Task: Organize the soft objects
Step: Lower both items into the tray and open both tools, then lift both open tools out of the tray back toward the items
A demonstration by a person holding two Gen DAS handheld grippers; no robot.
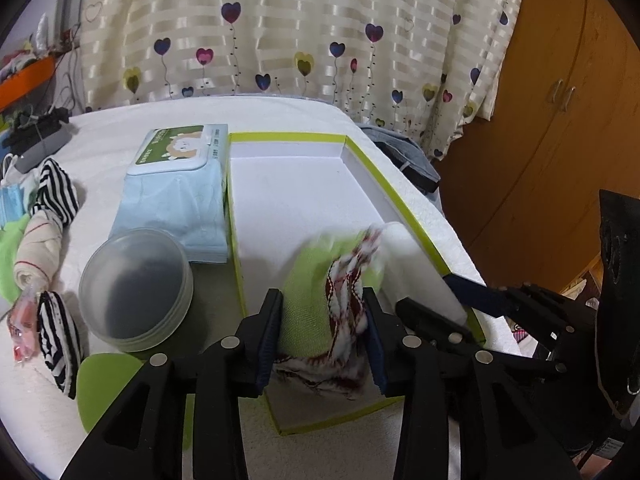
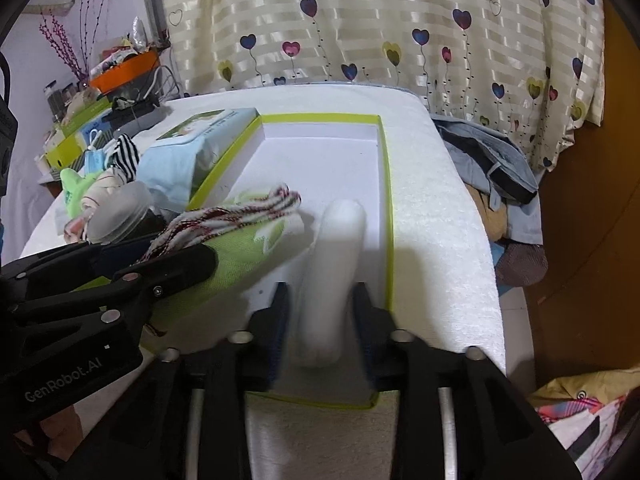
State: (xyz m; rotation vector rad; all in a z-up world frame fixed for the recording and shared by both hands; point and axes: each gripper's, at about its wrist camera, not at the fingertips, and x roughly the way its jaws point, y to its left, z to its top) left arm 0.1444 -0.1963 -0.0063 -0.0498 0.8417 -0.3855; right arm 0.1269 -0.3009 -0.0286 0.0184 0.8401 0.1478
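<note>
**Both tongs over the box, each with a sock between its fingers**

The left tongs (image 1: 323, 320) reach forward and low over the near end of the box (image 1: 404, 196), a shallow white tray with a lime rim that sits on the white surface (image 1: 280, 110). Its two fingers are clamped on a green sock (image 1: 306, 300) bunched with a red-and-white cloth (image 1: 348, 300); the bundle juts out past the fingertips over the box floor, and a flap of the cloth hangs below.

The right tongs (image 2: 320, 312) come in beside it, pointing along the box's right wall. A white sock (image 2: 334, 272) lies lengthwise between its fingers, toe away from the camera. The picture is blurred here, so whether the fingers press the sock or only flank it cannot be told.

In the right wrist view the left tongs (image 2: 188, 260) cross from the left, angled toward the box's middle, the green sock (image 2: 244, 256) just beside the white one.

Left of the box lie a wipes pack (image 1: 176, 184), a jar (image 1: 136, 288), and striped socks (image 1: 56, 192).
</note>
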